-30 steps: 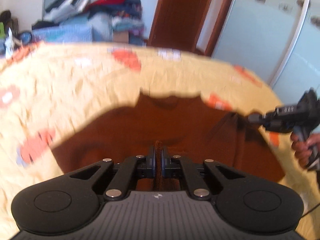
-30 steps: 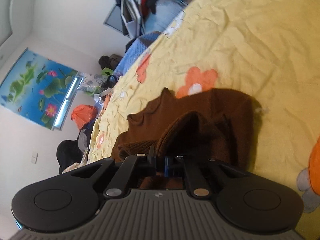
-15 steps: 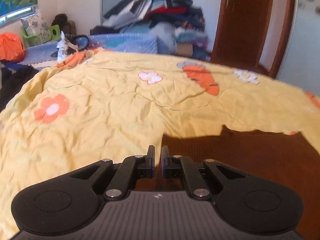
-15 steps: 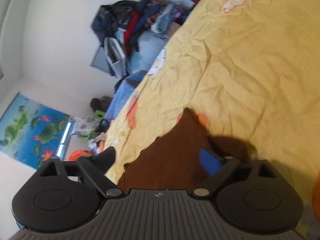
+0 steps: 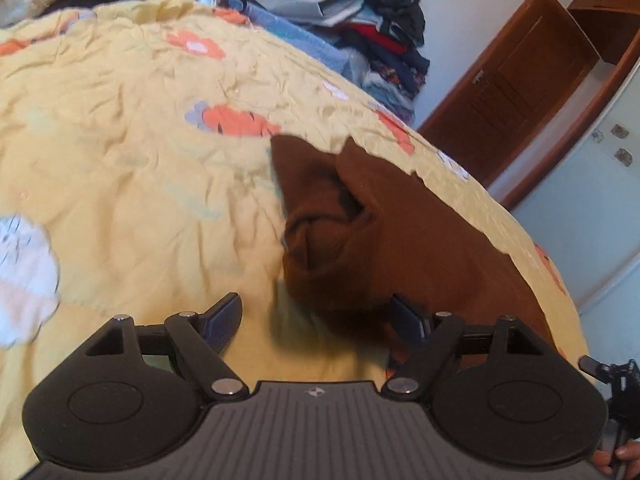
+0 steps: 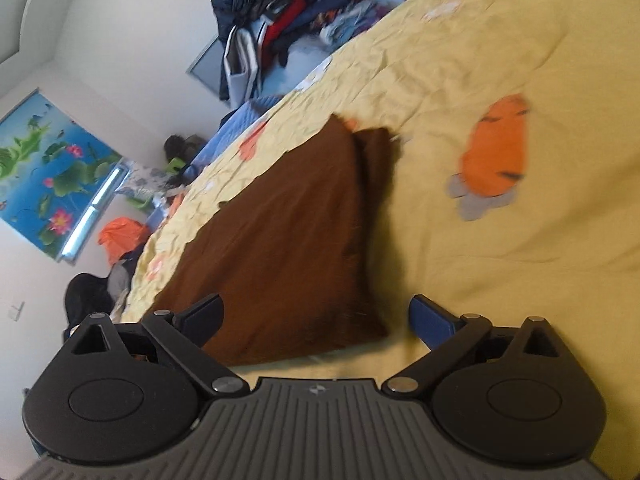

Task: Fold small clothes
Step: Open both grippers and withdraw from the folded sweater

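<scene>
A small brown knit garment [image 5: 400, 240] lies on the yellow flowered bedspread [image 5: 120, 160]. In the left wrist view its near end is bunched, with a folded flap on top. My left gripper [image 5: 320, 320] is open and empty, its jaws wide apart at the garment's near edge. In the right wrist view the garment [image 6: 288, 240] lies flat and folded, with a narrow strip along its right side. My right gripper [image 6: 316, 320] is open and empty at the garment's near corner.
A heap of clothes [image 5: 368, 20] is piled beyond the bed's far side. A brown wooden door [image 5: 520, 92] and a pale wardrobe [image 5: 592, 200] stand to the right. The other gripper's body [image 5: 616, 380] shows at the lower right. A lotus picture [image 6: 44, 168] hangs on the wall.
Both grippers were shut on the brown garment a second ago. They have let go and opened wide, the right one first. The garment now rests on the bedspread.
</scene>
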`<state>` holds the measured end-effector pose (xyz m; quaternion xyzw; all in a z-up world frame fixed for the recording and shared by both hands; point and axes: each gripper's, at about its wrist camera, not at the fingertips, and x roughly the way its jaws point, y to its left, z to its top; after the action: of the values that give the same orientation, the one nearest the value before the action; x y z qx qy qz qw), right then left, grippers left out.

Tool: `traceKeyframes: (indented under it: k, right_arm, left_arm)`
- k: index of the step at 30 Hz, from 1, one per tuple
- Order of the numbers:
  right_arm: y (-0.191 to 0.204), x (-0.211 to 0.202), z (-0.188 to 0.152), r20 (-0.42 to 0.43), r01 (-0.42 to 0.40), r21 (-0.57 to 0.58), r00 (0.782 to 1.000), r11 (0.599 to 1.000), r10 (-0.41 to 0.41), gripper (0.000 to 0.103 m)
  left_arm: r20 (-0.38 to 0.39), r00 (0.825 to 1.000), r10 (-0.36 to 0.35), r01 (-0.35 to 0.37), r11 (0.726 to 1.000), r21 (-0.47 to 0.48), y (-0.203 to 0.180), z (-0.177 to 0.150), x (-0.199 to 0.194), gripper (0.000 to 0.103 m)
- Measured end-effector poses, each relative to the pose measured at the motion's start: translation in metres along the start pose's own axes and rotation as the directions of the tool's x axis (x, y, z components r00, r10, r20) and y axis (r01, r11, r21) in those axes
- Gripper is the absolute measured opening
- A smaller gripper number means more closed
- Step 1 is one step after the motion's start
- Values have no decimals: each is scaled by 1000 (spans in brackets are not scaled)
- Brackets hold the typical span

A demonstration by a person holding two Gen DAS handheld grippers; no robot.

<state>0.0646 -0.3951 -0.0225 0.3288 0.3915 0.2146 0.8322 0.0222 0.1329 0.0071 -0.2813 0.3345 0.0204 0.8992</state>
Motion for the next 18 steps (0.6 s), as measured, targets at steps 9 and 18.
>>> traceKeyframes:
  k: [9,18]
  right_arm:
    - [8,34,4,-142,-14,5,990,1000,15,23]
    - [11,-59,-60,-197,-87,-39,977,995,78,22]
  left_arm:
    - [-43,999,32,-33,999,-17,-2,16,5,13]
    - [-138,990,-8,18,997,74,9,-32,-76,13]
